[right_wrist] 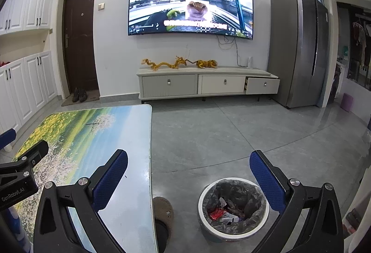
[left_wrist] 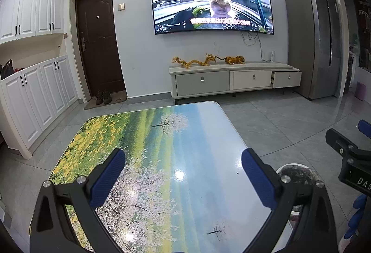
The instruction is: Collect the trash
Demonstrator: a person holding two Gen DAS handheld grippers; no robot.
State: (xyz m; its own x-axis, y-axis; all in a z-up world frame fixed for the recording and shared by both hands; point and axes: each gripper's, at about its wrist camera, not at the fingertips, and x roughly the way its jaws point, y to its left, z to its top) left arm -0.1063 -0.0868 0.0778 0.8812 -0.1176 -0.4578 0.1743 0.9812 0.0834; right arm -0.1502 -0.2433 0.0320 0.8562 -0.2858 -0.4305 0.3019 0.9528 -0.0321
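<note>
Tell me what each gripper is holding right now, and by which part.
Nothing is held. The left gripper hangs open over the table; the right gripper is open above the trash bin, jaws wide apart.

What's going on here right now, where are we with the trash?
A person holds both grippers over the table, and both are open and empty. The left gripper hovers above the printed tabletop, which shows only a tiny dark speck. The right gripper sits past the table's edge, above the trash bin on the floor. The bin's black liner already holds wrappers and scraps.
</note>
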